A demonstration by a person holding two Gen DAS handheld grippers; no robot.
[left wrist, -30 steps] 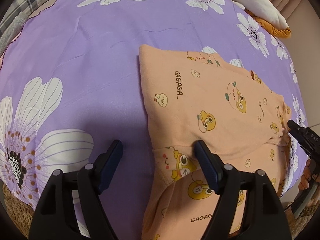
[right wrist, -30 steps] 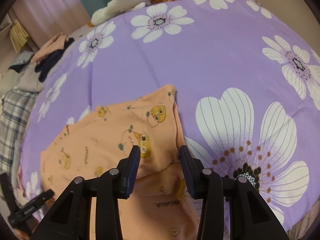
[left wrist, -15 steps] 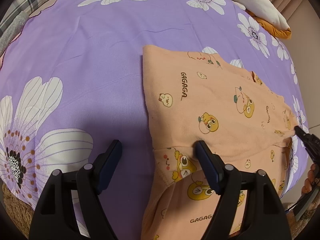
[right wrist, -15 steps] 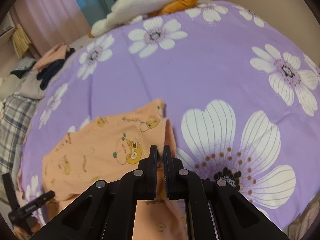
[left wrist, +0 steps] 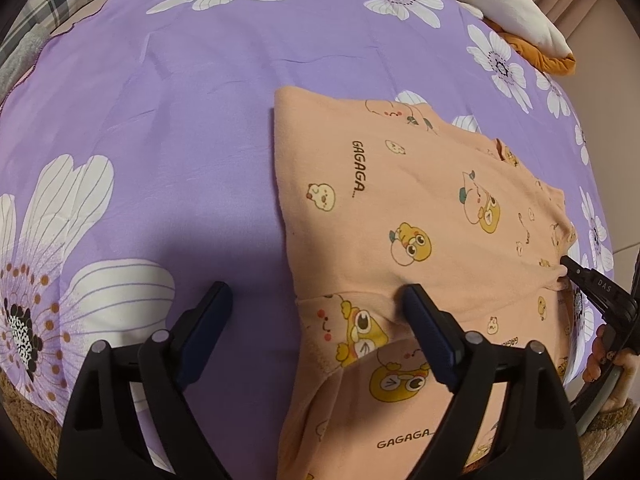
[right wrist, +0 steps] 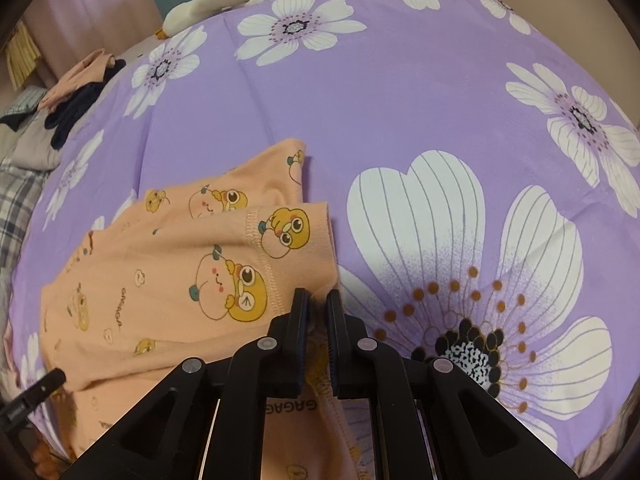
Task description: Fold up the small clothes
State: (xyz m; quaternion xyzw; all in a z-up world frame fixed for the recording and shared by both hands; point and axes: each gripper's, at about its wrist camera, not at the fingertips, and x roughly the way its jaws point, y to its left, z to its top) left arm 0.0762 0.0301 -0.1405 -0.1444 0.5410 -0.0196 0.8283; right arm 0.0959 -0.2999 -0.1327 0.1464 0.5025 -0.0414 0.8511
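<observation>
- The peach top (left wrist: 420, 200) with yellow cartoon animals lies on the purple flowered bedsheet (left wrist: 180, 120).
- A second ago the right gripper (right wrist: 318, 300) stood open over the cloth edge. Now it is pinched tight on that edge.
- The left gripper (left wrist: 316, 308) is opening wider and holds nothing.
- The right side looks ready to lift and fold.

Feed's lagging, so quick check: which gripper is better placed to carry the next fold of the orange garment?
Right. The right gripper is shut on the orange garment at its edge, ready to carry it over. The left gripper is opening, one finger over the cloth, the other over the purple sheet, pinching nothing.
</observation>
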